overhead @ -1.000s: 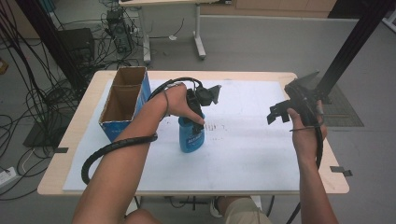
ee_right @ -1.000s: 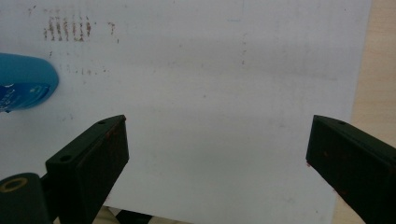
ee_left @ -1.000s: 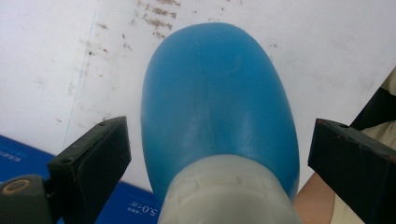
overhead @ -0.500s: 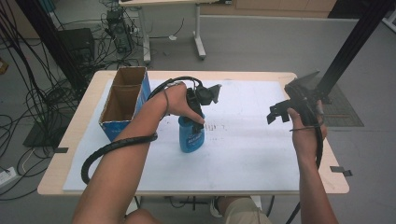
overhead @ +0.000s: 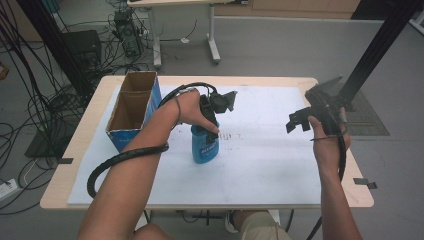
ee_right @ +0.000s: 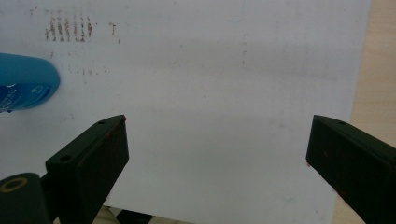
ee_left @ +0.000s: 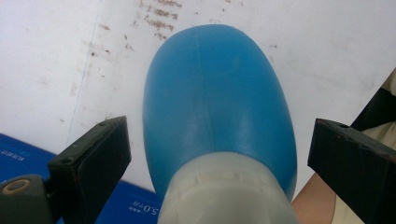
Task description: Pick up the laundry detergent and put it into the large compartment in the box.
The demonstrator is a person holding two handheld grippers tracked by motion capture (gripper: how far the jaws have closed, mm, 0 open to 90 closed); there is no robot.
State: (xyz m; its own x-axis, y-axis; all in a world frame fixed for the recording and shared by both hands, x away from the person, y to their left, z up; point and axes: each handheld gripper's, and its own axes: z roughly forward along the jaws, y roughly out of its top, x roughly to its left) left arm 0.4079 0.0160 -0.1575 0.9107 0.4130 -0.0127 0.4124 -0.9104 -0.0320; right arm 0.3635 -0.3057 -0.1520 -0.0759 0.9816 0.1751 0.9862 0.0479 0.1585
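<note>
1. Blue bottle (overhead: 204, 145): upright on the white sheet (overhead: 260, 165) of the worktop (overhead: 95, 120), just right of the cardboard box (overhead: 131, 107).
2. Left tool (ee_left: 215, 154): jaws spread either side of the bottle's neck, apparently not touching; unchanged over the last second, so the grasp is not yet made.
3. Right tool (overhead: 305, 117): released, held well apart above the sheet.

the blue bottle (ee_left: 219, 102) looks like smooth plastic with a soft sheen, its pale neck matt and ribbed. the left gripper (ee_left: 219, 154) and right gripper (ee_right: 217, 154) have matt black jaws of hard plastic, scuffed reddish at the edges. a white sheet (ee_right: 224, 84), matt like paper, carries brownish specks. the table (overhead: 85, 132) shows pale wood at its rim. the box (overhead: 131, 107) at the left is dull brown cardboard inside, printed blue outside.
</note>
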